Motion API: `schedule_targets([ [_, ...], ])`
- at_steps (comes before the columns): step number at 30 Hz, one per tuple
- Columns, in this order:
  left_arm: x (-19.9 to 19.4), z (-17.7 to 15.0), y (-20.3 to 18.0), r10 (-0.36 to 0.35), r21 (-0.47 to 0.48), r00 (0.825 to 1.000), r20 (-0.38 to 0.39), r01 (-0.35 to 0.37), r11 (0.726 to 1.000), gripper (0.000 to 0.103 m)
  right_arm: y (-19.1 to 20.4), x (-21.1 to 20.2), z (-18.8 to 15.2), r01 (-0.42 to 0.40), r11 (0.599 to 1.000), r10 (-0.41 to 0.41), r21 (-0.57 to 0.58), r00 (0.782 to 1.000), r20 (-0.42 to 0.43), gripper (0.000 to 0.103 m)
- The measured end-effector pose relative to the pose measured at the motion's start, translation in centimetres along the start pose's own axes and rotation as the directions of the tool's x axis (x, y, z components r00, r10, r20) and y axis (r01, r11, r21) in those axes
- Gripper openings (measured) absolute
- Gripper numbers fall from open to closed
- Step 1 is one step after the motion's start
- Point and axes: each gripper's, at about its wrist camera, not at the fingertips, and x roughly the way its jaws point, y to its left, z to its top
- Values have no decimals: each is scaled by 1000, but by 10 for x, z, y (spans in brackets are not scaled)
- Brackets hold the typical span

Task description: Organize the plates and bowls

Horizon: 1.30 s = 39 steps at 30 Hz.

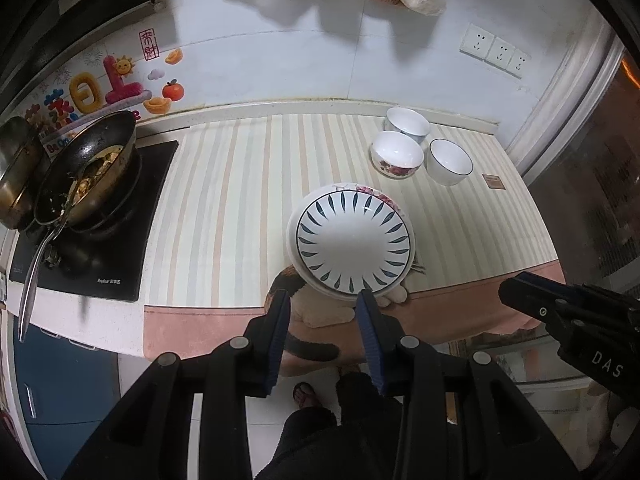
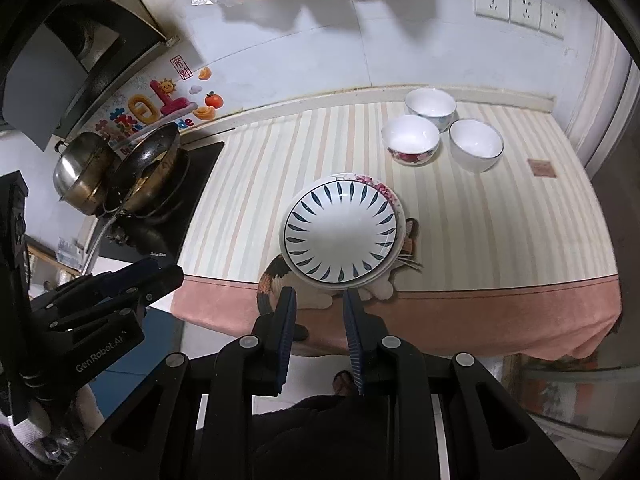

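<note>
Your left gripper is spread apart and holds nothing. It hangs in the air by the front edge of the worktop, just in front of the plates. Your right gripper is spread apart too, with nothing between its fingers. It hangs by that same front edge, near the same plates.

You have a stack of plates just ahead of both grippers. On top sits the plate with blue leaf marks around its rim. Under it peeks a plate with pink flowers, showing at the far right side. The stack sits near the front edge, on a striped mat with a cat picture.

Farther back and to the right you see three bowls close together. One is the bowl with red flowers. Just beside it, on the right, is the white bowl with a dark rim. Behind those two stands the third bowl, near the wall.

Far to the left, a dirty wok rests on a black stove top, and a metal pot stands beside it.
</note>
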Motion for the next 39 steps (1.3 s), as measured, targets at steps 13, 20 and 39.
schedule_targets([
  [13,121,113,-41,-13,-73,996,-92,7,997,35,-128,66,86,-36,986,45,166,998,-54,44],
  [20,234,196,-60,-15,-99,982,-189,-4,995,35,-215,170,175,-37,962,68,272,992,-105,44],
  [39,367,241,-100,-48,35,933,-355,64,997,23,-236,325,242,34,962,33,271,970,-240,19],
])
